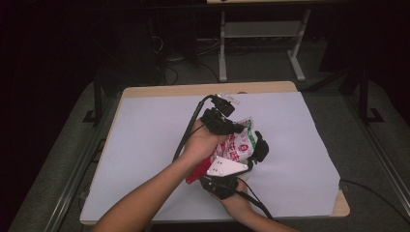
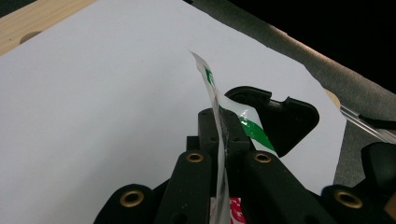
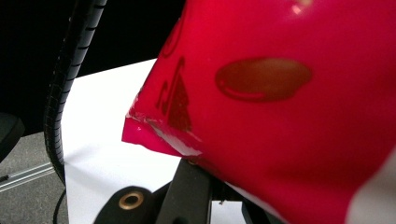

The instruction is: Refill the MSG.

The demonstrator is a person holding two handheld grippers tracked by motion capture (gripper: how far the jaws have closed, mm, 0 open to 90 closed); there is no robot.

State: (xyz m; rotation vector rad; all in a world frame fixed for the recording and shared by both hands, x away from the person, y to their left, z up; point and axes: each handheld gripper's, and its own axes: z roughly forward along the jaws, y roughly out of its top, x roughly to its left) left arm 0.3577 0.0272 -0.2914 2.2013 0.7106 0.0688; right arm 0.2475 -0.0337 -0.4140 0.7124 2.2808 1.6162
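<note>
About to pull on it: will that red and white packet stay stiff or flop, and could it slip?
Probably floppy: the packet bends where the left gripper pinches its thin edge. Its glossy film may slip. It likely tears if pulled hard.

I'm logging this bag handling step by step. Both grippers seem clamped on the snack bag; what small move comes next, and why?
Probably pull the two grippers gently apart: the left gripper pinches the snack bag by its edge, the right gripper clamps its red end, ready for tearing.

At the centre of the high view a snack bag (image 1: 240, 143) sits between the left tongs (image 1: 231, 126) above and the right tongs (image 1: 227, 170) below, over the table (image 1: 145, 145)
</note>
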